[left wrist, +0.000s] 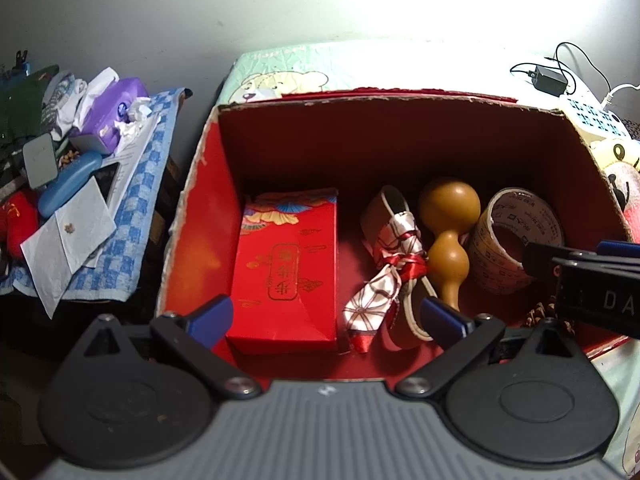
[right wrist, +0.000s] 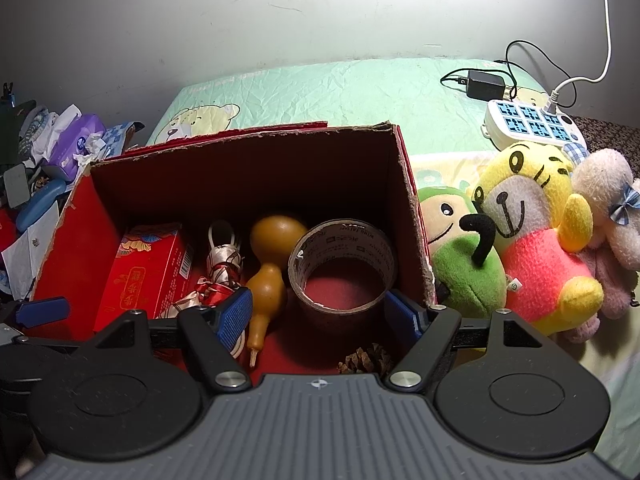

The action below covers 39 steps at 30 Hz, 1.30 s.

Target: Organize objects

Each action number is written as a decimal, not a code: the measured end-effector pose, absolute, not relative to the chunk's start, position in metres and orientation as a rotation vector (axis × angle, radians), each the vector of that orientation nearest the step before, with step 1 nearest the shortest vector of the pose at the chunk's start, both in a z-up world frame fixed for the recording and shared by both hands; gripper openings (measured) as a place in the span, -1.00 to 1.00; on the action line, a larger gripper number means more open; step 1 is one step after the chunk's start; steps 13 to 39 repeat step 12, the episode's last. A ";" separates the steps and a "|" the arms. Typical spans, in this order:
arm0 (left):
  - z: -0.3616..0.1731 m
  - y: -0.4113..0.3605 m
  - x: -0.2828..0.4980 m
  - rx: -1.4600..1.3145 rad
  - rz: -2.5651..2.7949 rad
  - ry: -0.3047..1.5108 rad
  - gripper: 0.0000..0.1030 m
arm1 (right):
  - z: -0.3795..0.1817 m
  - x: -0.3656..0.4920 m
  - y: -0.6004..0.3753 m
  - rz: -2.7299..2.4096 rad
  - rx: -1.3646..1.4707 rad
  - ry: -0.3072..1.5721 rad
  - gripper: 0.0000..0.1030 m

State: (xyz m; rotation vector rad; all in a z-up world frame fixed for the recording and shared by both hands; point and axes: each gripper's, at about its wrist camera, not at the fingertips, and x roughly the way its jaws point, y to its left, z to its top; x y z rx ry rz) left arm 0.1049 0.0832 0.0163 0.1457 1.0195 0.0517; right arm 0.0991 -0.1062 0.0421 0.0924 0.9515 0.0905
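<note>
Hovering empty, jaws spread wide, left gripper (left wrist: pixel 328 320) and right gripper (right wrist: pixel 320 312) hang above the red box (right wrist: pixel 72 256), right body hiding part of pine cone (right wrist: pixel 366 358) beside tape roll (right wrist: pixel 342 264).

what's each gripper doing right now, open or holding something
Left gripper: open, holding nothing, over the red box.
Right gripper: open, holding nothing, fingers either side of the tape roll.

Plain whitish wall (right wrist: pixel 240 20) behind, scuffed, brightly lit at upper right. Bed with pale green bear-print sheet (right wrist: pixel 340 92) against it. At left, side table under blue checked cloth (left wrist: pixel 140 200), cluttered. White power strip (right wrist: pixel 532 120) on bed, right.
</note>
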 end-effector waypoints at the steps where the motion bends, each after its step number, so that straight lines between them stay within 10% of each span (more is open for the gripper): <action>1: 0.017 0.084 0.105 0.144 0.054 1.019 0.94 | 0.042 0.099 -0.106 0.091 0.092 0.953 0.46; 39: 0.020 0.083 0.100 0.175 0.076 0.969 0.86 | 0.045 0.096 -0.108 0.082 0.114 0.935 0.46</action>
